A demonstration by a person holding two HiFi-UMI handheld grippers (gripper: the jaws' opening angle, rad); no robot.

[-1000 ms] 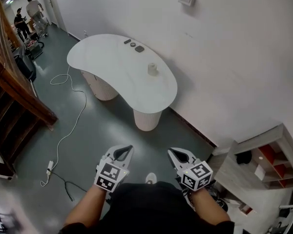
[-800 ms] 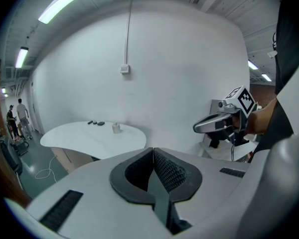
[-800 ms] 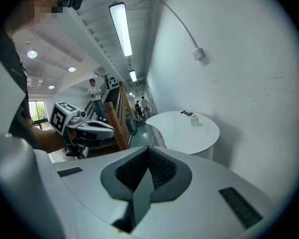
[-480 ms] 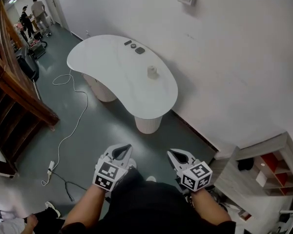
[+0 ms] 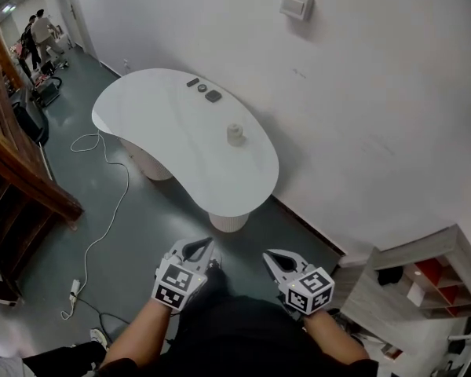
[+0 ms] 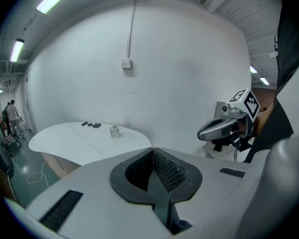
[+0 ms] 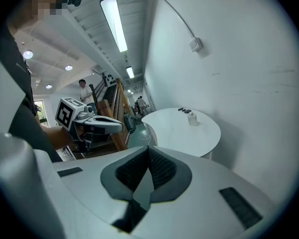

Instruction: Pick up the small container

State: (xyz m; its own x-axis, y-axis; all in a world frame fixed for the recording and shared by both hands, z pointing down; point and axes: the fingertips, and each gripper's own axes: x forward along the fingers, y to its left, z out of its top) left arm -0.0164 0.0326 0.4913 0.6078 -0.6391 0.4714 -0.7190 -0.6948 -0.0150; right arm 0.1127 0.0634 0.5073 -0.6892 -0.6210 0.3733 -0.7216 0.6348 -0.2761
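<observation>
Container (image 5: pixel 235 134) near the bench's (image 5: pixel 157 124) wall-side edge looks small, light and probably stiff, so I'd pinch its sides. Left hand-held gripper (image 5: pixel 207 243) and right hand-held gripper (image 5: pixel 270 255) are both pressed together, empty, well short of it.

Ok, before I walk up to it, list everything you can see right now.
table: one, white, curved top, by the wall ahead
small container: one, off-white, on the table's wall side
small flat items: three, dark, in a row at the table's far end
wall box: one, white, on the wall above the table
cable: one, white, on the floor left of the table
wooden structure: one, brown, far left
shelf unit: one, pale wood, lower right
people: two, far end of the room
left gripper: one, white, shut, empty
right gripper: one, white, shut, empty
</observation>
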